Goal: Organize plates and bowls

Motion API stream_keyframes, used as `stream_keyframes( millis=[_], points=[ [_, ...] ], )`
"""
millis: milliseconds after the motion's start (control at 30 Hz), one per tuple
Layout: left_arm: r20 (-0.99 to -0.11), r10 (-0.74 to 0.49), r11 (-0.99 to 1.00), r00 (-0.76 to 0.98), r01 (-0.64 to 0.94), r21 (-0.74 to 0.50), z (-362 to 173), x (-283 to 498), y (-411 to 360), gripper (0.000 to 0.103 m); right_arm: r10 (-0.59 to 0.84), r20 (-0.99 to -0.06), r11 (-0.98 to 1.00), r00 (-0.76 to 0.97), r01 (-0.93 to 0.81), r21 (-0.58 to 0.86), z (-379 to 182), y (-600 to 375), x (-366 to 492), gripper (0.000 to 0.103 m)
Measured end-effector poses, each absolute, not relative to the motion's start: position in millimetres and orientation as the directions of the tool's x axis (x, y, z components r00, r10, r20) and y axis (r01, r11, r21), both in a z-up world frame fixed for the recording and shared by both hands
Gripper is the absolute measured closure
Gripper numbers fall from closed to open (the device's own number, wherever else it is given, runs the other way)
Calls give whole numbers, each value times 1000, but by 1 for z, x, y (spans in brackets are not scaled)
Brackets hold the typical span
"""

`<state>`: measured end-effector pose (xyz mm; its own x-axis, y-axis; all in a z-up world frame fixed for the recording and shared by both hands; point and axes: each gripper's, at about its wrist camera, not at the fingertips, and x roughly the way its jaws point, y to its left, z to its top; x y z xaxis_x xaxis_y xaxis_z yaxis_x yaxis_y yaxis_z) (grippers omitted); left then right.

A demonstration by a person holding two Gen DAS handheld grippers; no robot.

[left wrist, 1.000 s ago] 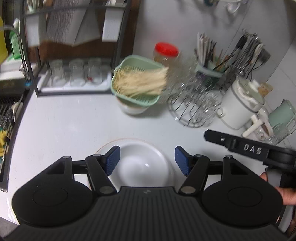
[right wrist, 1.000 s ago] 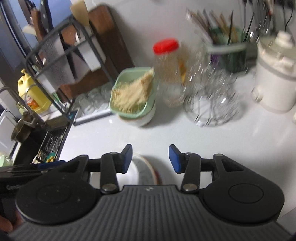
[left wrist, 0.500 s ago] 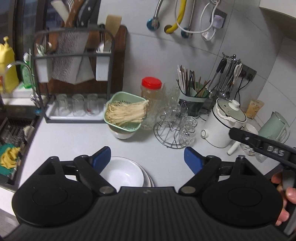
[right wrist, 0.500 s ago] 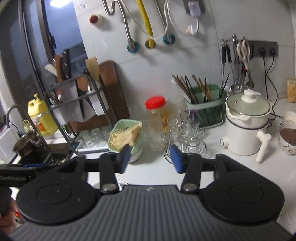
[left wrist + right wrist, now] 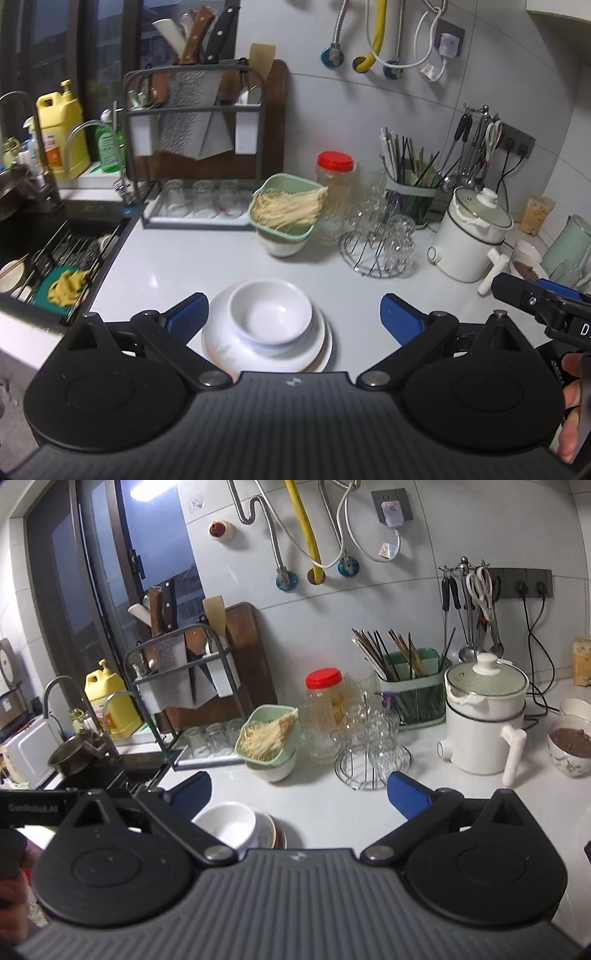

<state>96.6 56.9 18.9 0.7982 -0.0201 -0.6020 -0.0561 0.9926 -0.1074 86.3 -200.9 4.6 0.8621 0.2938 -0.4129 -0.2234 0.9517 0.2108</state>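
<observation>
A: Status on the grippers?

B: My left gripper (image 5: 291,318) is spreading its jaws, nothing pinched. The white bowl (image 5: 270,314) shows between the blue fingertips (image 5: 187,317) but they're clear of it. My right gripper (image 5: 299,794) is the same: jaws opening, empty.

A: Where's the stack?

B: Bowl sits in the stacked plates (image 5: 225,345) on the white counter (image 5: 177,266). In the left view, dead centre, just above the gripper body. In the right view it's at 7 o'clock, partly hidden behind my left finger.

A: Anything near it?

B: At 12 o'clock from the stack, a green strainer (image 5: 284,206) of noodles on another bowl. Wire glass rack (image 5: 376,251) at 2 o'clock, white cooker (image 5: 472,236) further out at 3. Sink (image 5: 55,254) at 9 o'clock. All well apart from the stack.

A: Other gripper in shot?

B: Right one shows at the left view's 3 o'clock edge, my hand (image 5: 570,417) on it.
</observation>
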Motion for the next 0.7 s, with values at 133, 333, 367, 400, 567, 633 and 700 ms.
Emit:
stream_keyframes(
  millis=[133,333,367,400,567,633,700],
  points=[
    [-609,8,992,793,-82,-94,14,72,52,2,302,-419,950,856,-231,212,-3,-205,67,0],
    [-616,31,990,787,-109,-89,1,38,42,2,310,-429,948,848,-240,210,-11,-210,40,0],
    [-620,33,990,784,-111,-88,-1,34,41,2,316,-428,946,847,-246,211,-12,-210,36,0],
    [-623,39,990,781,-117,-84,-2,29,39,2,318,-427,946,846,-250,209,-13,-210,33,0],
    [-636,49,984,770,-147,-101,-10,12,38,2,328,-447,944,833,-266,197,-21,-207,20,0],
    [-646,50,983,762,-154,-104,-15,7,38,2,332,-461,943,823,-275,189,-25,-204,15,0],
    [-654,48,982,755,-155,-106,-21,2,39,2,331,-475,944,815,-277,181,-29,-200,11,0]
  ],
)
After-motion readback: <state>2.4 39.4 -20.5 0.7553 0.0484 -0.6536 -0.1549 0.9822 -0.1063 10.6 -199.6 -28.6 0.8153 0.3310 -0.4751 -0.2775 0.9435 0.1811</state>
